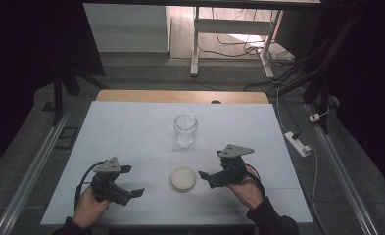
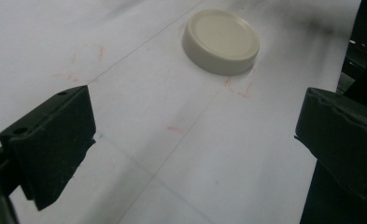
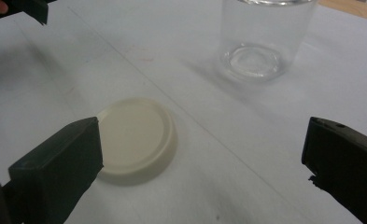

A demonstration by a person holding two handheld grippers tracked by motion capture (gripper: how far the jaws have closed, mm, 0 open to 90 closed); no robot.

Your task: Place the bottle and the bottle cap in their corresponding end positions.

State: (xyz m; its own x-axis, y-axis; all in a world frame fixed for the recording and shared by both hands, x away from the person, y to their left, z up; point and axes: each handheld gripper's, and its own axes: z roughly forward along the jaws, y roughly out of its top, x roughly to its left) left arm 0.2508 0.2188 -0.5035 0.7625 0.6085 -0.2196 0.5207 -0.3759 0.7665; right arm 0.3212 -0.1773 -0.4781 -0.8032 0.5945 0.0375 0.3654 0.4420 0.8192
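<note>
Cream lid [image 1: 183, 178] lies flat on the white surface [image 1: 131, 132], near its front edge and about midway between the left and right edges. Beyond it, toward the far edge, an empty clear glass jar [image 1: 185, 129] stands upright, well apart from the lid. The left gripper [image 1: 131, 181], held in the person's left hand [image 1: 89, 208], sits near the front left corner, its jaws spread wide and holding nothing, pointed toward the lid. The right gripper [image 1: 210, 175], in the right hand [image 1: 246, 191], sits just beside the lid on its right, jaws likewise spread and empty. In the right gripper view one jaw stands close in front of the lid's [image 3: 137, 140] edge; whether it touches cannot be told.
</note>
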